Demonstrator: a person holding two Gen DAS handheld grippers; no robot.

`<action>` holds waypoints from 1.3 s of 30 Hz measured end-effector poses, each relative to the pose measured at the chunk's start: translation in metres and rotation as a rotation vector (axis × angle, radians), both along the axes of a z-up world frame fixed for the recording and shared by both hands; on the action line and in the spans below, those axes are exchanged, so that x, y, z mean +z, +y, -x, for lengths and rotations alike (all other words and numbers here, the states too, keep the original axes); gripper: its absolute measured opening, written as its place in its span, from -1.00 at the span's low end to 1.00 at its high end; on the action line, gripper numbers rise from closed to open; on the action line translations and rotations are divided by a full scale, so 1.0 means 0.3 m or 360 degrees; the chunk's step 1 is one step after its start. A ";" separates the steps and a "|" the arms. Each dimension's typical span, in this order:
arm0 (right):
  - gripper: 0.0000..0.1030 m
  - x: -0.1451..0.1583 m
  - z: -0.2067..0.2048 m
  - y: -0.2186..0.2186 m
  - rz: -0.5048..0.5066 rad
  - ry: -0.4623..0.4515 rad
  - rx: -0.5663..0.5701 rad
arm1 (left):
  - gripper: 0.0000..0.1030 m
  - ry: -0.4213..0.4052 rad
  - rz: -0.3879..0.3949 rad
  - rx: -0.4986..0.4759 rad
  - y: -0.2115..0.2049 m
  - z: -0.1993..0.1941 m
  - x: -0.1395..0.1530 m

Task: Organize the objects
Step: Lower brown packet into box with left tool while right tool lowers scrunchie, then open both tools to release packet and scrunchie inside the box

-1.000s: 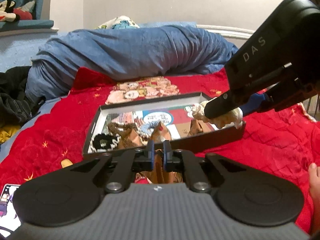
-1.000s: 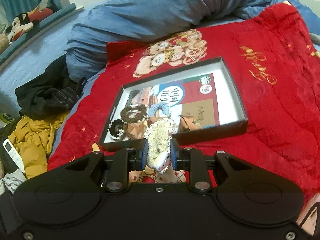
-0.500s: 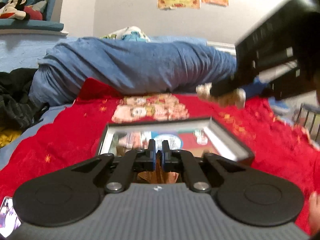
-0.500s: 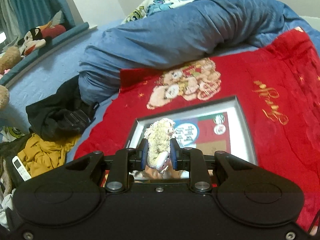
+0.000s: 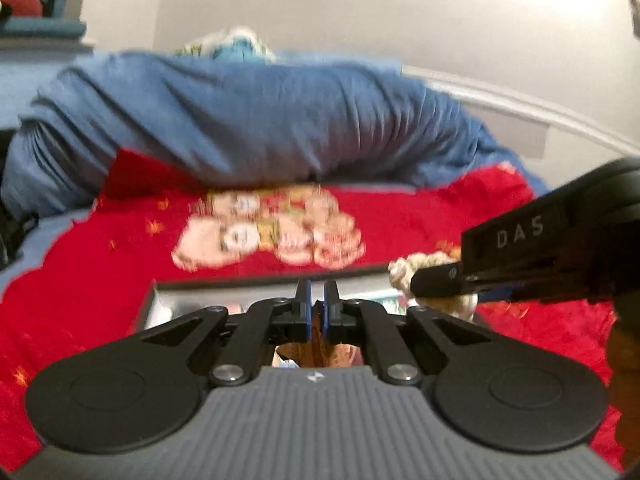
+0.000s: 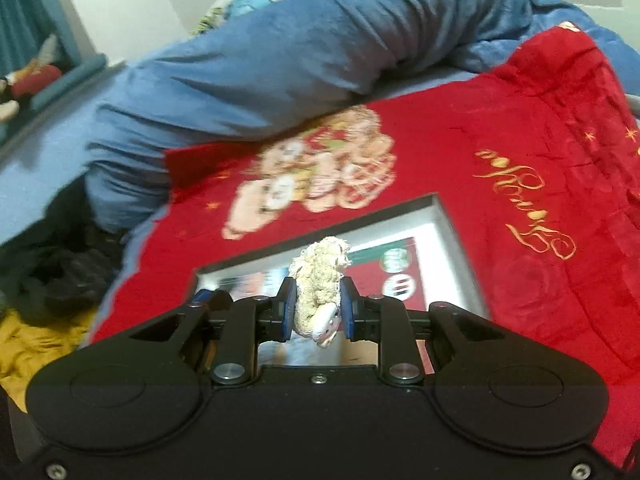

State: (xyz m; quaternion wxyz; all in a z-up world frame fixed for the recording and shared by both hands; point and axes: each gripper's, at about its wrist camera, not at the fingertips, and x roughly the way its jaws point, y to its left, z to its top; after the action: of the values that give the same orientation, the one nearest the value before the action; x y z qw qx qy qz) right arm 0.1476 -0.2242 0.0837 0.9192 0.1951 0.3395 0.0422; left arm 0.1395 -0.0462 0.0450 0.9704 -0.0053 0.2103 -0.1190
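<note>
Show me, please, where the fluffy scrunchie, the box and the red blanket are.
Fluffy scrunchie [image 6: 318,286], right wrist view, its cream middle.
Box [image 6: 460,240], right wrist view, its right wall.
Red blanket [image 5: 420,208], left wrist view, bare red cloth.

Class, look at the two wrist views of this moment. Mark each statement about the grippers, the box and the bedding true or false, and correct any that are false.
1. The right hand-held gripper grips a cream fluffy hair tie. True.
2. The left hand-held gripper stands wide open. False: it is shut.
3. The shallow box lies on a red blanket. True.
4. The rolled duvet behind the blanket is green. False: it is blue.
</note>
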 end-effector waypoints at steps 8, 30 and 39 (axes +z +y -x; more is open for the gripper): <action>-0.56 -0.160 -0.057 -0.059 -0.0063 0.0158 -0.0018 | -0.84 0.0057 -0.0166 -0.0102 -0.102 -0.036 -0.081; -0.07 -0.206 -0.037 -0.098 -0.0327 0.0100 -0.0015 | 0.47 -0.0075 -0.0269 -0.0068 0.009 0.013 0.019; 0.63 -0.076 0.055 0.025 -0.0158 -0.0093 0.0154 | 0.74 -0.0156 -0.0085 0.0189 0.308 0.240 0.131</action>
State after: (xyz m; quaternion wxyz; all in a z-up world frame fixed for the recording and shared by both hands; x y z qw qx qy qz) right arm 0.1311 -0.2167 0.0609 0.9147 0.2226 0.3191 0.1092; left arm 0.0675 0.0462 0.0844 0.9846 0.0140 0.1648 -0.0557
